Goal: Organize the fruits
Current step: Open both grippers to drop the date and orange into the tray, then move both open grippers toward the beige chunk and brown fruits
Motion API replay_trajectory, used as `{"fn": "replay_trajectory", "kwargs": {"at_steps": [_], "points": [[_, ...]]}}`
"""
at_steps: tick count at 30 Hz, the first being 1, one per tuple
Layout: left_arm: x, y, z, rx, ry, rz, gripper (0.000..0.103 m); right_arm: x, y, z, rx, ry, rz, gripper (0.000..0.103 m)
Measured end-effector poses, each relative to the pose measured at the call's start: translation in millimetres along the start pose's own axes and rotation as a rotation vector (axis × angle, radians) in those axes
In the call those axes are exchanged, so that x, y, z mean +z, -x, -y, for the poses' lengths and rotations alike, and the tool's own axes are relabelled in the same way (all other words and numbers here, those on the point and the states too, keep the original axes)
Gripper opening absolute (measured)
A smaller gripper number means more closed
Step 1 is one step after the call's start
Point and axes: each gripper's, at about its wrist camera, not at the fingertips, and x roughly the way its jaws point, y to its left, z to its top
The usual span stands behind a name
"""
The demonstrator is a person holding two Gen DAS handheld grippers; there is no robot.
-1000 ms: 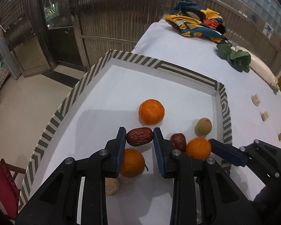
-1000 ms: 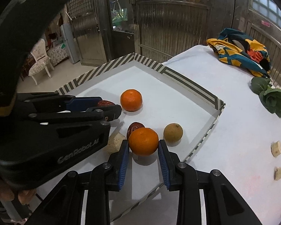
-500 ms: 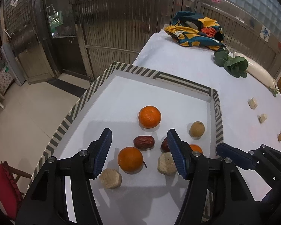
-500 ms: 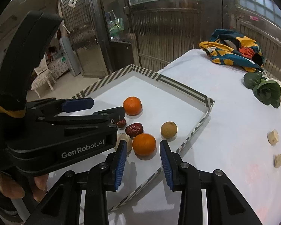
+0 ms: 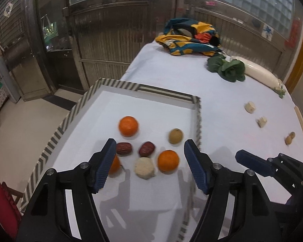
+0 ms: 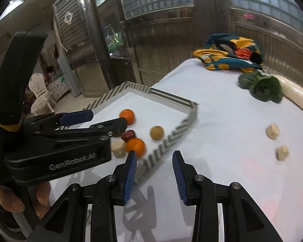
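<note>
A white tray with a striped rim [image 5: 198,119] holds the fruit: one orange [image 5: 128,126] at the back, another [image 5: 168,160] near the front, a third [image 5: 114,164] half hidden behind my left finger. Two dark red dates [image 5: 124,148] [image 5: 146,148], a round brown fruit [image 5: 175,136] and a beige chunk [image 5: 144,168] lie among them. My left gripper [image 5: 149,167] hovers above this cluster, its jaws opening, nothing pressed between them. My right gripper [image 6: 155,176] is open and empty over the tray's near rim [image 6: 165,147], right of the left gripper [image 6: 109,121].
On the white tablecloth beyond the tray lie a colourful cloth [image 5: 189,38], a leafy green vegetable [image 5: 228,68], a white radish [image 5: 260,74], two beige chunks [image 5: 250,107] [image 5: 261,122] and a small brown piece [image 5: 290,139]. The floor drops off left of the tray.
My left gripper let go of a date, opened wide and drew back upward. My right gripper released the orange and pulled back to the right, off the tray.
</note>
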Motion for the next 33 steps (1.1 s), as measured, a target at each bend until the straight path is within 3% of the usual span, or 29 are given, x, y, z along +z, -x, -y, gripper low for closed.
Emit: {"fn": "replay_trajectory", "kwargs": {"at_steps": [16,33], "points": [[-3.6,-1.0,84.0,-0.104,-0.101,-0.026,0.070,-55.8,63.0,102.5,-0.138,-0.180,0.023,0.035],[-10.4,-28.9,182.5,-0.202,-0.214,-0.086,0.070,-109.5,120.3,203.2,-0.291,-0.318,0.010,0.036]]}}
